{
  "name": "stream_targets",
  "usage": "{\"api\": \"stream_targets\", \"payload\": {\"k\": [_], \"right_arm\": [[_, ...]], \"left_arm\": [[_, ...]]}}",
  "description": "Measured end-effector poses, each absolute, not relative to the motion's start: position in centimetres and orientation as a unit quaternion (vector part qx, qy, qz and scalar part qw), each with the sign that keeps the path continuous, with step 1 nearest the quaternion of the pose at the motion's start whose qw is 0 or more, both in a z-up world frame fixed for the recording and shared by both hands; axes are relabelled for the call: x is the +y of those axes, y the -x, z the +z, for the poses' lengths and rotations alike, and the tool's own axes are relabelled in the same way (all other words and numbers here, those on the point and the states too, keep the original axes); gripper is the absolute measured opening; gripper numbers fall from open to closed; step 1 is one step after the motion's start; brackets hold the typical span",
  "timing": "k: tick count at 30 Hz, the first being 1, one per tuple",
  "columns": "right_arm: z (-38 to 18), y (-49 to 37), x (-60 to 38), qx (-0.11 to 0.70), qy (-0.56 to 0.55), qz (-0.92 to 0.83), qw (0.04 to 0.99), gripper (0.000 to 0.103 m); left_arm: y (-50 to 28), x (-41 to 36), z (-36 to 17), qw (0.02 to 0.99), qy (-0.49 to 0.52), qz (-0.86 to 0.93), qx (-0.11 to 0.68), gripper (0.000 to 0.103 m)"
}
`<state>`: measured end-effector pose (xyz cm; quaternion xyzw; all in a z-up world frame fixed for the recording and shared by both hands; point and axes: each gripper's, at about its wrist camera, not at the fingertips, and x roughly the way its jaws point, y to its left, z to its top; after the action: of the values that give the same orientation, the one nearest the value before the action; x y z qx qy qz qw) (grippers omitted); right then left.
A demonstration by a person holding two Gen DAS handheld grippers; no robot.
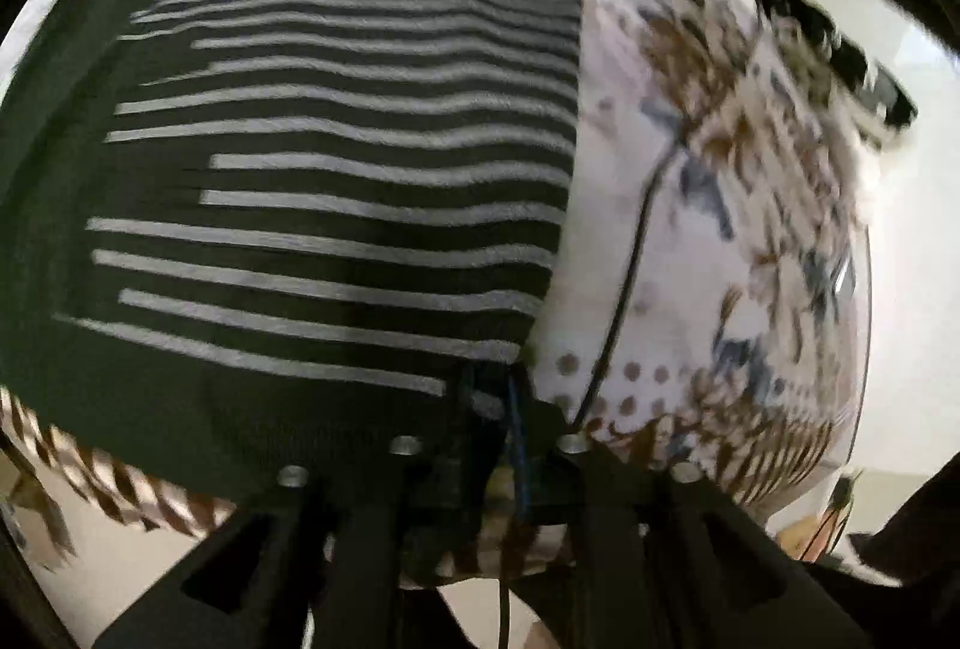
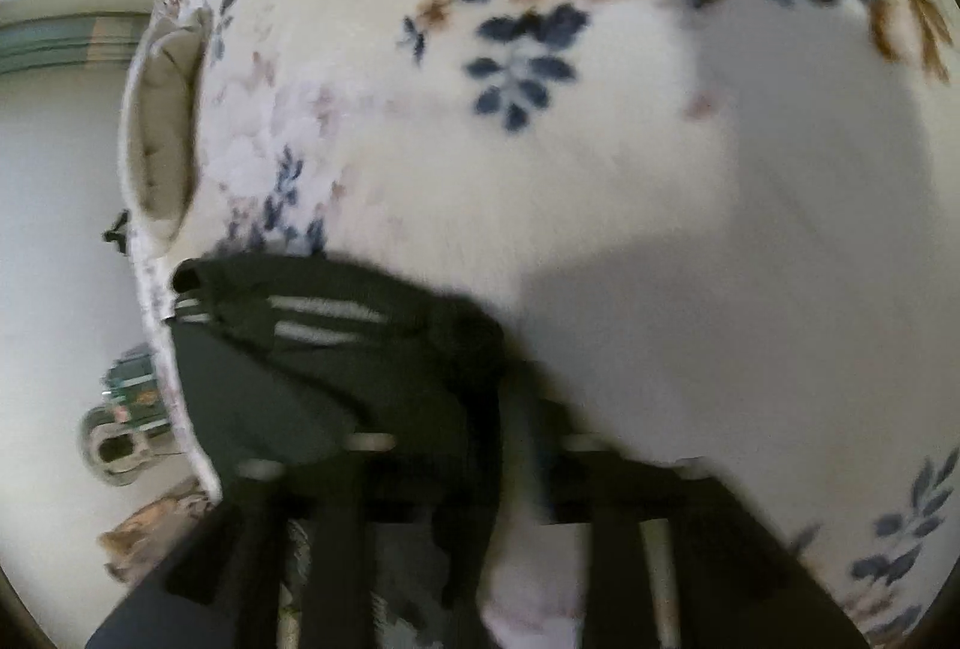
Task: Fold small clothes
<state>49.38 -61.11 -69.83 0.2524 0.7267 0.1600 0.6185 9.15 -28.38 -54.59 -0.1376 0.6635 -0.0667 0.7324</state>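
Both tools hang over the floral bedspread (image 2: 660,229). My left gripper (image 1: 510,409) has its fingers nearly together at the right edge of the dark striped garment (image 1: 336,181); I cannot tell whether they pinch cloth. My right gripper (image 2: 474,445) stands apart, and a striped corner lies just ahead of its left finger, near the bedspread's left edge. I judge a fold is under way; next I need a firm hold on that corner.
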Motion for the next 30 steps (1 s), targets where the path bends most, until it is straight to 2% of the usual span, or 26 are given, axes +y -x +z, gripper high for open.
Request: {"api": "stream_targets", "payload": {"k": [2, 4, 11, 12, 13, 15, 18, 24, 25, 27, 28, 30], "right_arm": [[-69.5, -48.7, -61.7, 0.726, -0.264, 0.169, 0.612, 0.065], [-69.5, -48.3, -62.1, 0.726, -0.268, 0.176, 0.608, 0.065], [-71.9, -48.5, -57.9, 0.724, -0.290, 0.170, 0.603, 0.064], [-71.9, -48.4, -56.9, 0.723, -0.268, 0.168, 0.614, 0.034], [-71.9, -48.3, -56.1, 0.724, -0.244, 0.162, 0.624, 0.010], [-71.3, -48.0, -54.4, 0.725, -0.185, 0.146, 0.647, 0.009], [-70.1, -48.1, -55.2, 0.712, -0.167, 0.133, 0.669, 0.007], [-71.7, -48.6, -56.2, 0.736, -0.217, 0.120, 0.630, 0.010], [-71.4, -48.8, -56.2, 0.741, -0.221, 0.124, 0.622, 0.016], [-70.7, -48.6, -56.4, 0.756, -0.221, 0.134, 0.601, 0.021], [-70.0, -48.1, -56.8, 0.761, -0.218, 0.140, 0.595, 0.032], [-69.1, -47.3, -58.0, 0.763, -0.214, 0.152, 0.590, 0.045]], "left_arm": [[-8.9, -27.6, -53.9, 0.735, 0.154, -0.059, 0.658, 0.042], [-8.5, -27.0, -53.4, 0.737, 0.175, -0.052, 0.651, 0.056], [-8.7, -26.8, -53.7, 0.736, 0.164, -0.031, 0.656, 0.058], [-8.7, -26.7, -53.9, 0.734, 0.163, -0.029, 0.658, 0.058], [-8.7, -26.7, -54.1, 0.732, 0.164, -0.029, 0.660, 0.058], [-8.6, -26.6, -54.2, 0.731, 0.163, -0.028, 0.662, 0.058], [-8.4, -26.3, -53.8, 0.734, 0.161, -0.028, 0.659, 0.058], [-7.6, -26.4, -54.0, 0.730, 0.164, -0.041, 0.663, 0.058], [-7.4, -26.5, -54.1, 0.729, 0.162, -0.044, 0.663, 0.058], [-7.1, -26.8, -54.3, 0.728, 0.163, -0.053, 0.664, 0.058], [-6.9, -27.0, -54.6, 0.724, 0.164, -0.058, 0.667, 0.059], [-6.8, -27.7, -55.6, 0.716, 0.164, -0.068, 0.675, 0.059]]}}
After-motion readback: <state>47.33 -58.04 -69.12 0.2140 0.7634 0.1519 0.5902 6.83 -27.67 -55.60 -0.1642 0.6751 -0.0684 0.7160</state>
